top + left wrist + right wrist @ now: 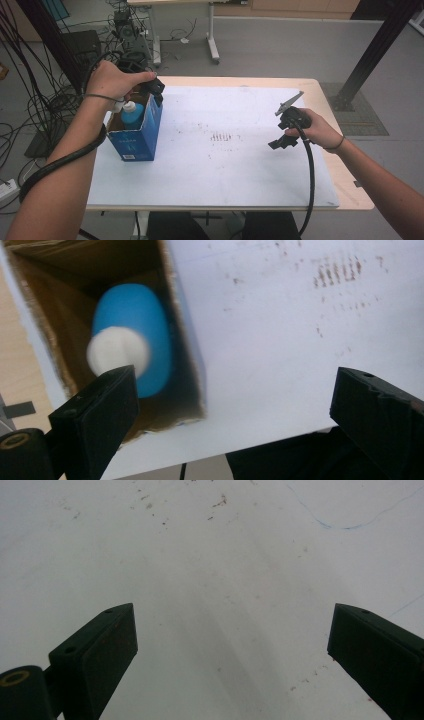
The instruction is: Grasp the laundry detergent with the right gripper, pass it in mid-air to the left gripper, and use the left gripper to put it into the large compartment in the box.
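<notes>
A blue cardboard box (136, 136) stands open-topped at the left of the white mat (225, 165). Inside it stands a blue bottle (131, 115) with a white cap (118, 351). My left gripper (154, 90) hovers over the box's far right corner, held by a hand. In the left gripper view its jaws stand wide apart with nothing between them (235, 410); the bottle (142, 325) lies below and to the left, inside the box (186, 345). My right gripper (281, 134) is held low over the mat at the right, open and empty (232, 650).
The mat (215, 555) covers most of a light wooden table (345, 165) and carries faint brown stains in its middle. Cables trail from both grippers. Beyond the table stand another table's legs (213, 47), floor cables and a black post (372, 50).
</notes>
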The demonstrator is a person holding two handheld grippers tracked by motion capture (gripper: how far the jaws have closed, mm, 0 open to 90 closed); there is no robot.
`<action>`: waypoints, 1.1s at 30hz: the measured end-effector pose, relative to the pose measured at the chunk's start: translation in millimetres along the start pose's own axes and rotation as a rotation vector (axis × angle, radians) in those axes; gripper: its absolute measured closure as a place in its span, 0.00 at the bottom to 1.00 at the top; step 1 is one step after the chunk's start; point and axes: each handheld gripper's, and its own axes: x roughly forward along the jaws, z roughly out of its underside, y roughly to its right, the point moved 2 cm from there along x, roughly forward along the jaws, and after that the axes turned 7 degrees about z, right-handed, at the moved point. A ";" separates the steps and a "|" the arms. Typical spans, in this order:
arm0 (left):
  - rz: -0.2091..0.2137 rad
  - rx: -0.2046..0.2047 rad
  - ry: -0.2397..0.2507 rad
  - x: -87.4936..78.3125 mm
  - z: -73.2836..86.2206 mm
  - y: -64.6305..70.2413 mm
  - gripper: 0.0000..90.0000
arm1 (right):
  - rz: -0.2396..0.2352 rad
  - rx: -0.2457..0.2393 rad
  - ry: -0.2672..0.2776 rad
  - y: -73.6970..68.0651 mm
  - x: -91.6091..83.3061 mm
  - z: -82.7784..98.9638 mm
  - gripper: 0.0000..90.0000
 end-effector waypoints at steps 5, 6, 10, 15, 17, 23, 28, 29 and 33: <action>0.006 0.052 -0.022 4.7 -0.5 22.7 0.06 | -0.001 0.003 0.001 1.0 0.1 1.0 0.06; 0.005 0.067 -0.032 6.2 -0.5 27.1 0.06 | -0.002 0.002 0.000 1.1 0.1 1.1 0.06; 0.015 0.104 -0.046 14.8 -0.1 43.3 0.06 | 0.000 0.004 -0.001 1.6 -0.4 1.6 0.06; 0.031 0.138 -0.061 30.7 -0.2 60.2 0.06 | 0.012 0.012 -0.006 4.0 -2.6 2.3 0.06; 0.032 0.151 -0.077 37.9 0.2 65.8 0.06 | 0.019 0.009 -0.009 5.1 -3.5 2.7 0.06; 0.046 0.173 -0.104 59.7 0.9 77.2 0.06 | 0.039 0.017 -0.016 7.9 -6.7 2.9 0.06; 0.061 0.193 -0.123 83.2 2.8 85.2 0.06 | 0.046 0.031 -0.024 7.1 -6.6 3.4 0.06; 0.069 0.192 -0.122 86.8 3.0 85.9 0.06 | 0.045 0.031 -0.026 6.1 -6.5 3.4 0.06; 0.083 0.199 -0.131 105.7 5.5 89.3 0.06 | 0.045 0.031 -0.029 2.7 -5.2 3.3 0.06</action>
